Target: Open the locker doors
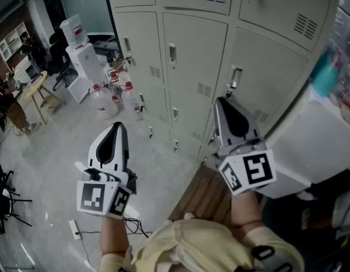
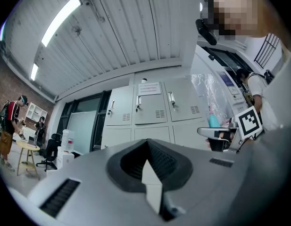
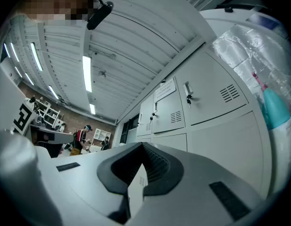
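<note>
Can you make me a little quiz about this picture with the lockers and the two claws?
1. True or false: the left claw is holding something.
2. What stands on the floor beside the lockers? A) clear bottles with red caps B) a bicycle C) a ladder
3. Fill in: the jaws of the right claw are ___, with nothing between them.
Key: 1 false; 2 A; 3 shut.
</note>
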Available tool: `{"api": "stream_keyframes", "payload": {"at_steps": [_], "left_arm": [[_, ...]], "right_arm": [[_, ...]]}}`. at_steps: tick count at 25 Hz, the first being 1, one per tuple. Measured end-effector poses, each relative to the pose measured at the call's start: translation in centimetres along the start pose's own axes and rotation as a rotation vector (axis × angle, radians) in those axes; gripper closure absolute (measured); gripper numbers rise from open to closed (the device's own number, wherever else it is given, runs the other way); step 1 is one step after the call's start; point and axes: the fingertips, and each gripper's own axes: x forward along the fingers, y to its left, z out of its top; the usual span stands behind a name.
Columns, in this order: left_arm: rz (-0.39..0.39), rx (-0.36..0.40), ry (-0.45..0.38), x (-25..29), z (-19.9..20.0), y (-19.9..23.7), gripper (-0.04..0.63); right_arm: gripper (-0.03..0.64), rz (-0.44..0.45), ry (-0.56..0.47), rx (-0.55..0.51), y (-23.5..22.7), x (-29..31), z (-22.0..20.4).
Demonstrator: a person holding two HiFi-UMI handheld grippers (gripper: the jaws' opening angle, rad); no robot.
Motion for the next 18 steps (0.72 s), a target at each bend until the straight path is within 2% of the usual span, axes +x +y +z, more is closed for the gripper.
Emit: {"api": "stream_keyframes", "payload": {"at_steps": [7,14,18], "left_arm": [[-0.033,-0.008,-0.003,-2.7,-0.3,3.2,0.592],[-0.136,-0.062,-0.004,-3.5,-1.5,4.4,0.591],[-0.253,-0.094,-0.004,-2.8,-2.1,4.0,0.591]], "right_arm": [[0.615,-0.063,0.042,0.033,2.9,-0.7,-1.3],[0.614,-0.153,0.056,0.029,5.0,-2.2,-1.3],[0.614,-0.177,0.079,0.035,5.7,-3.3,-1.7]]}}
